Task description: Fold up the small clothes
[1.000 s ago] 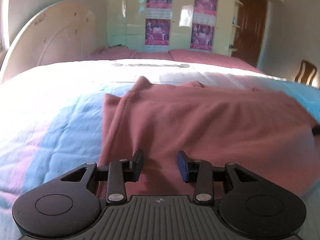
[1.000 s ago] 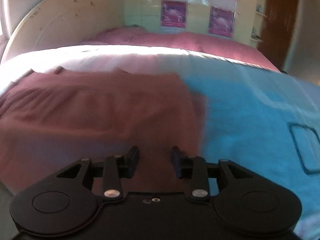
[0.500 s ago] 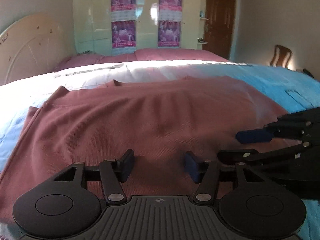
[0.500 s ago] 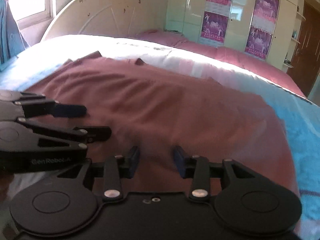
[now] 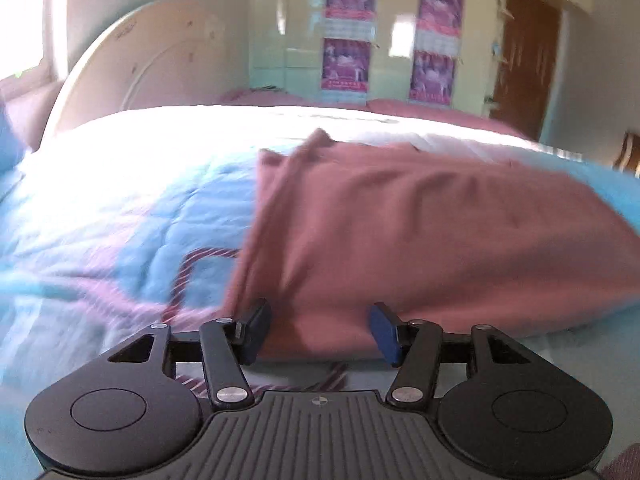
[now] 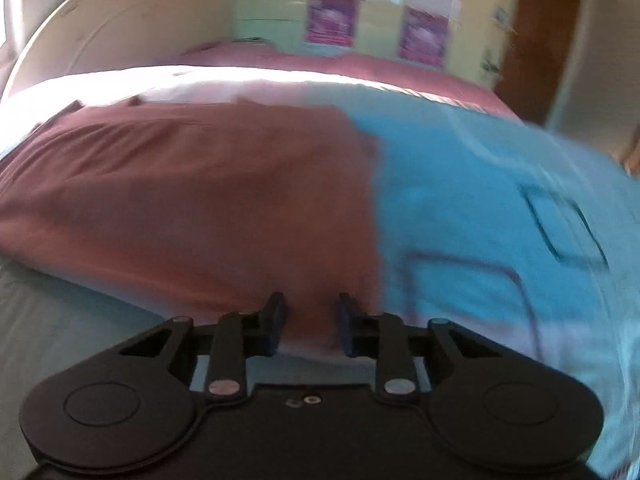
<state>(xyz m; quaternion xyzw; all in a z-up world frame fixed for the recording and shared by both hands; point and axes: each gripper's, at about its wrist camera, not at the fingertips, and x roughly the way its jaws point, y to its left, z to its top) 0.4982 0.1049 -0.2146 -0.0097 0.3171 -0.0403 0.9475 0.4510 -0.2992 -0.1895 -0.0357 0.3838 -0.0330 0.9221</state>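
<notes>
Sprawling across both views is the bed (image 5: 120,216), its light blue quilt washed out by bright light at the far side, with a curved pale headboard (image 5: 152,60) behind it and cream wardrobe doors carrying purple posters (image 5: 346,60) beyond. A brown door (image 5: 524,52) stands off to the right. Both pictures are smeared with blur, so fine detail is lost.

And there's the garment: a dusty-pink piece of clothing (image 5: 420,240) lies flat on the quilt, laid out wide, its left edge showing layered folds in the left wrist view. In the right wrist view the same cloth (image 6: 200,208) fills the left half, its right edge ending against bare blue quilt.

Now the tools. The left gripper (image 5: 318,332) sits at the near left corner of the cloth, jaws spread well apart, nothing pinched, the hem showing between them. The right gripper (image 6: 310,326) is over the near right corner, and its jaws have just been closing: they stand narrow, fabric showing in the gap, though a gap remains and the pads do not appear to press on it.
</notes>
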